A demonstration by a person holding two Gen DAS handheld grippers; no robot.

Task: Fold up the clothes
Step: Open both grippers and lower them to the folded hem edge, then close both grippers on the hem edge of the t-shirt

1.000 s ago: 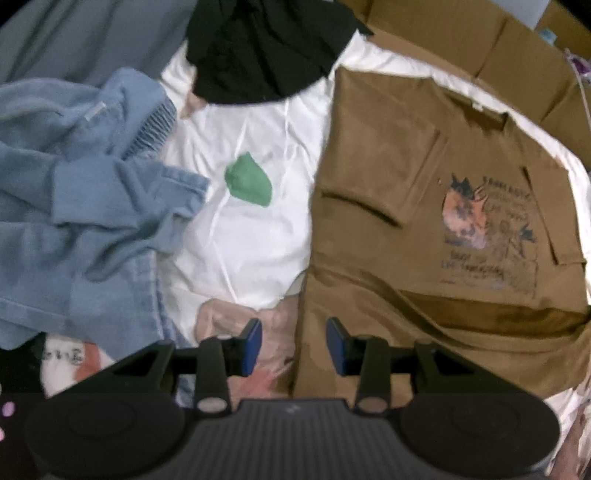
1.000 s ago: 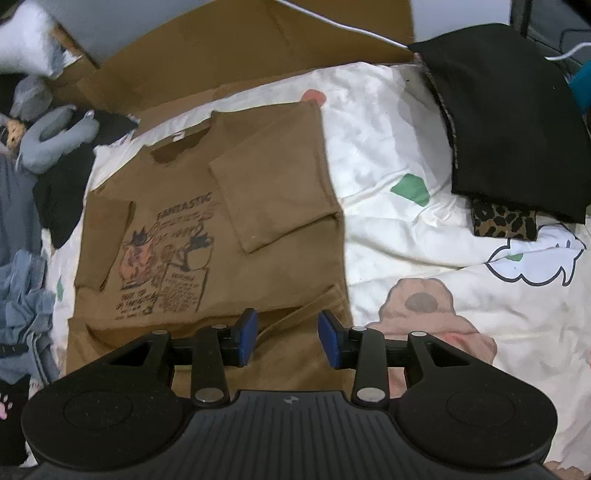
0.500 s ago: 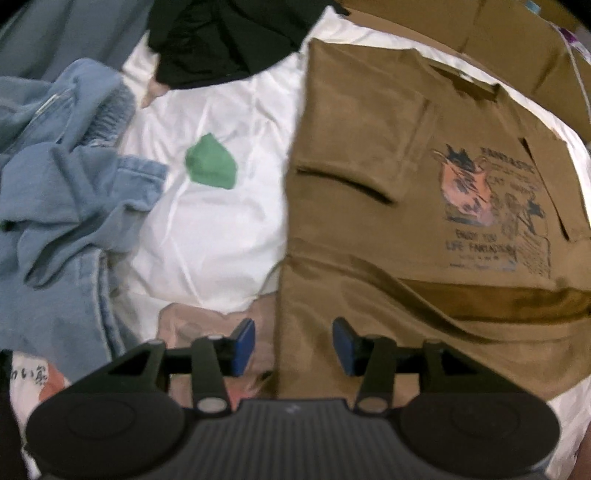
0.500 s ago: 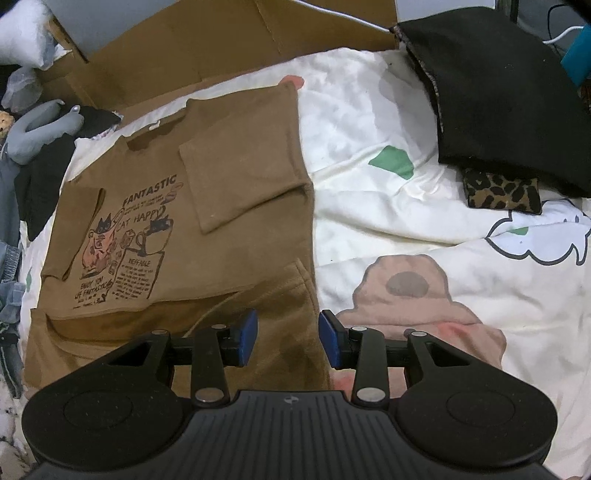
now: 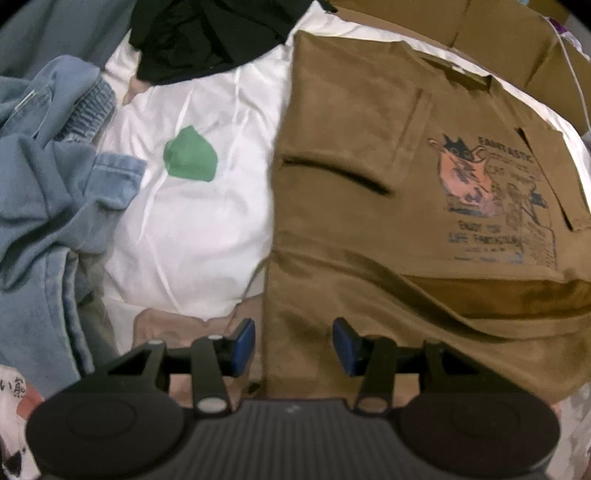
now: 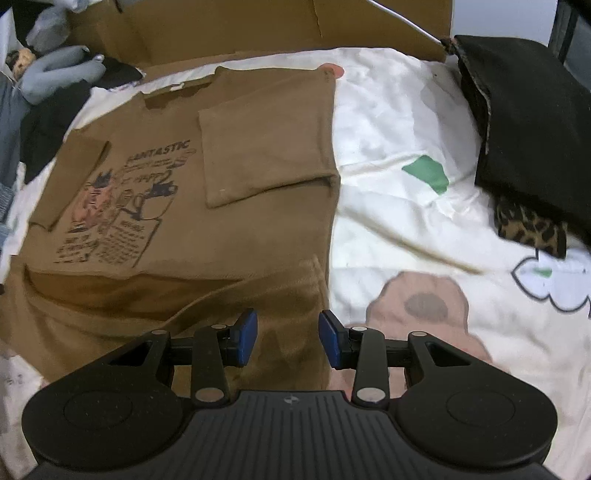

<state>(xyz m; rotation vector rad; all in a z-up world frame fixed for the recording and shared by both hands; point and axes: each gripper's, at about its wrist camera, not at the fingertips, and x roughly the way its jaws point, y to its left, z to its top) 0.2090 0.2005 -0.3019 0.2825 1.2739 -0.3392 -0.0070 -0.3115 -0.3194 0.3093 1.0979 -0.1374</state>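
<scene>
A brown T-shirt (image 5: 369, 221) with a cat print lies face up on the white printed bedsheet (image 5: 192, 229). Both sleeves are folded in and its lower part is creased. My left gripper (image 5: 293, 345) hangs open just above the shirt's lower left corner, and the shirt's side edge runs between the fingers. In the right wrist view the same T-shirt (image 6: 229, 229) fills the left half. My right gripper (image 6: 288, 339) stands open low over the lower right corner, with its right pad at the cloth's edge. Neither gripper's pads press on the cloth.
A heap of blue denim (image 5: 48, 206) lies left of the shirt and a black garment (image 5: 199, 33) beyond it. Cardboard (image 6: 221, 26) lines the far side. A black cushion (image 6: 528, 129) over a leopard-print piece (image 6: 528, 229) sits at the right, and a grey plush toy (image 6: 55, 70) at the far left.
Both grippers have sunk toward the shirt's lower corners, so the cloth looks larger and closer. The left jaws stand wider than a second ago. The right jaws are unchanged.
</scene>
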